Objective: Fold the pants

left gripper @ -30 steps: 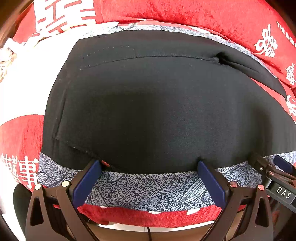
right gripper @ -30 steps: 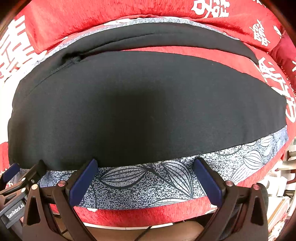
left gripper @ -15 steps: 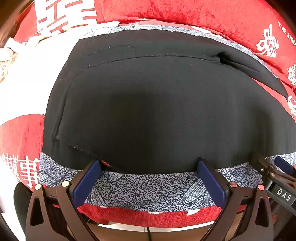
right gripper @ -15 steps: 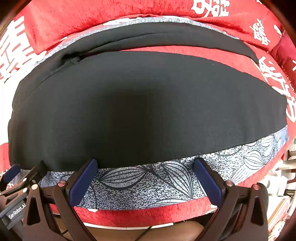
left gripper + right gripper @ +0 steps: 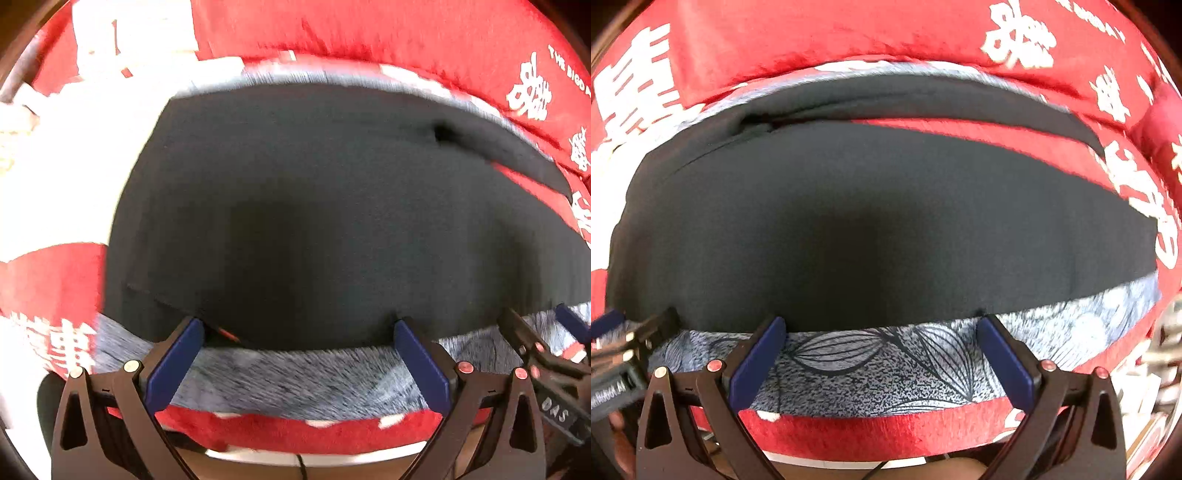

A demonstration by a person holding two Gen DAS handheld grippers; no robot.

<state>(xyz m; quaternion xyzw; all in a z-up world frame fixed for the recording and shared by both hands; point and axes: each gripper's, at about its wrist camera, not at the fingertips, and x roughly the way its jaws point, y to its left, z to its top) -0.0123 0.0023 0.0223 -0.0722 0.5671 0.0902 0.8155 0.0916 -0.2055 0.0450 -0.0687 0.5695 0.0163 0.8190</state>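
Black pants (image 5: 314, 206) lie flat on a bed, spread across a grey leaf-patterned cloth (image 5: 288, 380). In the left wrist view I see the waist end and the crotch split at the upper right. My left gripper (image 5: 297, 332) is open, its blue pads at the near hem of the pants, holding nothing. In the right wrist view the pants (image 5: 871, 225) show two legs running right, with red bedding between them. My right gripper (image 5: 881, 328) is open at the near edge of the near leg, empty. Each gripper shows at the edge of the other's view.
Red bedding with white characters (image 5: 1015, 48) surrounds the pants. A white patch of the cover (image 5: 74, 177) lies left of the waist. The bed's near edge (image 5: 886, 435) runs just under both grippers. Clutter (image 5: 1160, 369) shows at the far right.
The left gripper has drawn back and shifted a little, so the pants sit lower and smaller in its blurred view. The right gripper has barely moved. Both stay open.
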